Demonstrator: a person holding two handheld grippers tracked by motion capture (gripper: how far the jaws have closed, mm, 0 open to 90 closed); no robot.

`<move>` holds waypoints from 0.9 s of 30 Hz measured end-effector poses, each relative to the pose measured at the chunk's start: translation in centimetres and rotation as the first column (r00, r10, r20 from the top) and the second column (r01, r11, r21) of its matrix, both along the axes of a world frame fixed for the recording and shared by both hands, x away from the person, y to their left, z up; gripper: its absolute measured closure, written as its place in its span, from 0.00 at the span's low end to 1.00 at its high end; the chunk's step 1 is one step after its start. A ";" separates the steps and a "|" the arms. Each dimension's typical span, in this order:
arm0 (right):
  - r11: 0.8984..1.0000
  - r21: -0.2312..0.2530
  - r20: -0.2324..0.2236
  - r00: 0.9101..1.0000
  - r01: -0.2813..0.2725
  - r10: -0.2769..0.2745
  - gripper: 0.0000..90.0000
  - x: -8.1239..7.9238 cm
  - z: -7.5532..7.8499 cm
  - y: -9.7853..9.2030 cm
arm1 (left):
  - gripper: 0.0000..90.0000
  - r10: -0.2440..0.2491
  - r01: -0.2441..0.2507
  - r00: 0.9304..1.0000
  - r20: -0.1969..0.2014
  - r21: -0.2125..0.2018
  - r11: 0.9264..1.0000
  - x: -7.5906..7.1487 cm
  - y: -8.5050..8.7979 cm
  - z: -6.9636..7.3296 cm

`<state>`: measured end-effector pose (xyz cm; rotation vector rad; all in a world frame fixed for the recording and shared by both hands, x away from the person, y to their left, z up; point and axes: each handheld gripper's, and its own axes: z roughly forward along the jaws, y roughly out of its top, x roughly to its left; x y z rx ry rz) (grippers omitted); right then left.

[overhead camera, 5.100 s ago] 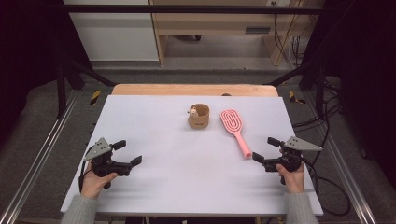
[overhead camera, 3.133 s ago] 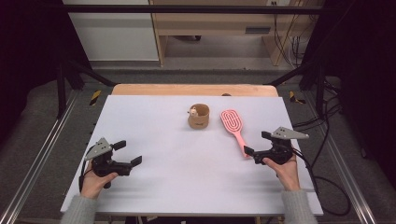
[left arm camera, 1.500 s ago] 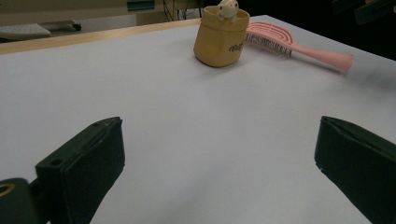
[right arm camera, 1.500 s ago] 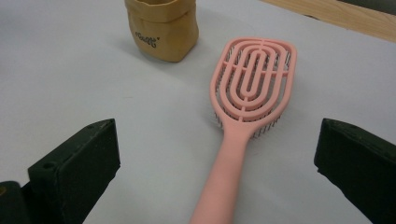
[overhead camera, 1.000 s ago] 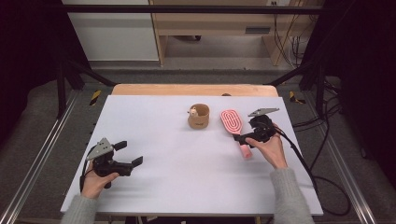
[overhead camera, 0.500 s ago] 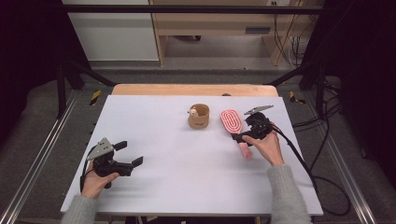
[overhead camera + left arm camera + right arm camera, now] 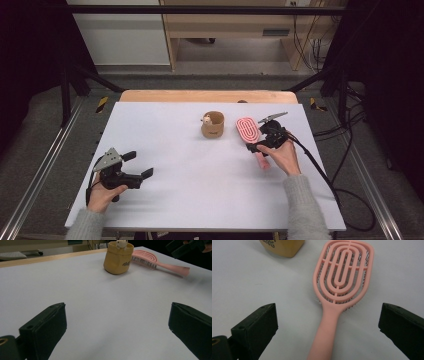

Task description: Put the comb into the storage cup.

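A pink hairbrush (image 7: 248,131) (image 7: 342,282) lies bristles down on the white table (image 7: 190,165), its handle toward the person. My right gripper (image 7: 260,142) (image 7: 328,327) hovers open right over the handle, one jaw on each side of it, not touching. A tan cup (image 7: 212,124) (image 7: 118,258) with a small white figure in it stands just left of the brush (image 7: 155,262). My left gripper (image 7: 137,167) (image 7: 116,335) rests open at the front left, nothing between its jaws.
The table's wooden far edge (image 7: 207,96) borders a floor strip with a shelf unit behind. Metal rails (image 7: 40,170) run along both sides. A cable (image 7: 330,185) trails off the right edge. Bare tabletop lies between the two grippers.
My right gripper has travelled from the front right corner forward and left to the brush handle, staying open. The left gripper, cup and brush have stayed put.
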<state>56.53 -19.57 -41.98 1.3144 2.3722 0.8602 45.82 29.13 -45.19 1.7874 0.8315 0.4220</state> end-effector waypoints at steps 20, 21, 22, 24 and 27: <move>0.999 -0.035 -0.034 0.999 0.029 -0.030 0.13 0.9 -1.5 0.8 | 0.02 0.000 0.000 1.000 -0.001 0.002 1.000 0.0 0.0 0.0; 0.999 -0.034 -0.036 0.999 0.032 -0.033 0.14 0.9 -1.6 0.8 | 0.02 0.001 -0.001 1.000 0.000 0.004 1.000 0.0 0.0 0.0; 0.999 -0.030 -0.037 0.999 0.035 -0.036 0.16 0.9 -1.6 0.8 | 0.02 0.001 -0.001 1.000 -0.001 0.004 1.000 0.0 0.0 0.0; 0.999 -0.028 -0.039 0.999 0.037 -0.038 0.19 0.9 -1.7 0.8 | 0.02 0.002 -0.002 1.000 -0.001 0.004 1.000 0.0 0.0 0.0; 0.999 -0.033 -0.041 0.998 0.042 -0.043 0.20 1.0 -1.9 1.0 | 0.02 0.002 -0.002 1.000 -0.001 0.005 1.000 0.0 0.0 0.0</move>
